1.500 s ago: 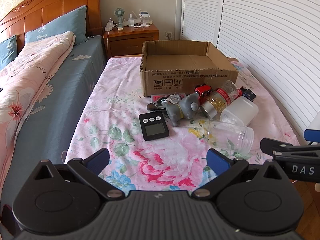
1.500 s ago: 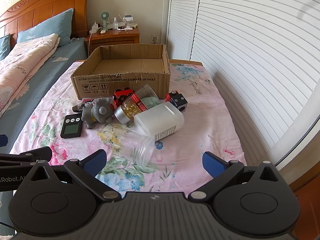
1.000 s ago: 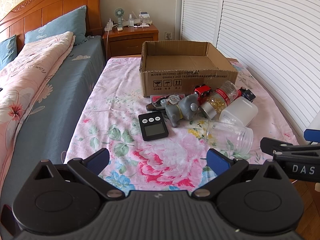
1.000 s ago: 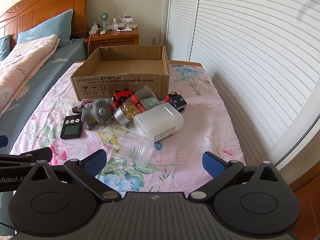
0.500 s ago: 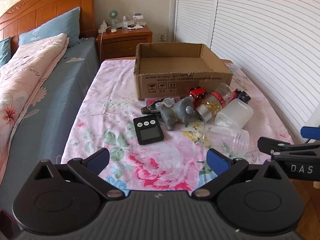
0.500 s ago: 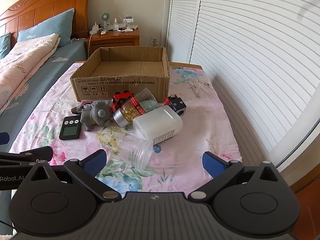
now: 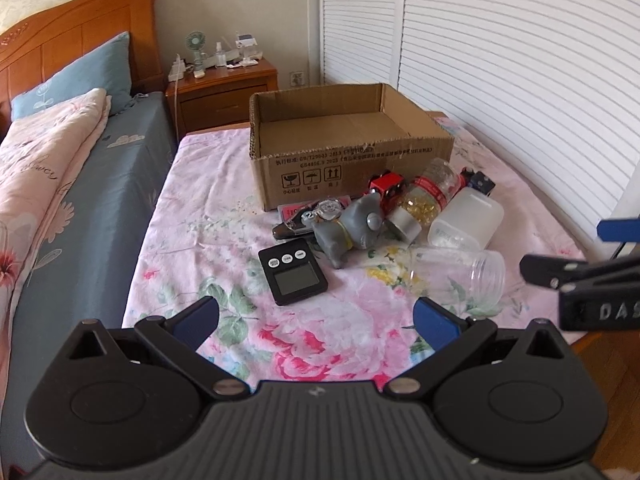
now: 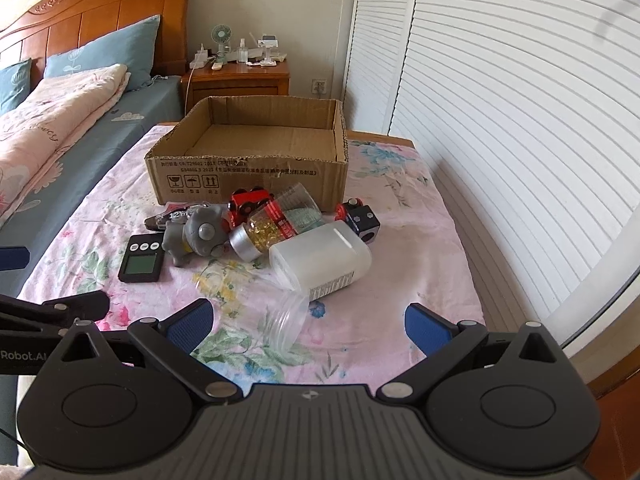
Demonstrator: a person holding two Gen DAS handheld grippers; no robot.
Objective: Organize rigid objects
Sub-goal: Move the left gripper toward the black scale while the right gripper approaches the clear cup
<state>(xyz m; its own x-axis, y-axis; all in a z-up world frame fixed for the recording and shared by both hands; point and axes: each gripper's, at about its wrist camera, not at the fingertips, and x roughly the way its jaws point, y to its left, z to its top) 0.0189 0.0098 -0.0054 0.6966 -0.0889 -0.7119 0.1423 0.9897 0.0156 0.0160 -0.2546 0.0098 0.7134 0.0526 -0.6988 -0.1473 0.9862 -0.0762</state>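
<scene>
Nearest the cameras, the left tongs (image 7: 316, 318) and right tongs (image 8: 306, 322) hang side by side above the near edge of the floral-covered counter (image 8: 400, 320), both spread wide and holding nothing, both levelled forward toward the far box. Just ahead of the right tongs lies a clear jar (image 8: 276, 308) on its side, mouth toward the tongs, long axis running away and leftward; the right tongs are judged the nearer. Ahead of the left tongs lies a black pocket scale (image 7: 293, 271), flat. Beyond are a white bottle (image 8: 320, 254), a capsule jar (image 8: 272, 226), a grey toy (image 8: 198, 234) and a red toy car (image 8: 248, 204), touching in a heap. Farthest stands the open, empty cardboard box (image 8: 248, 172).
</scene>
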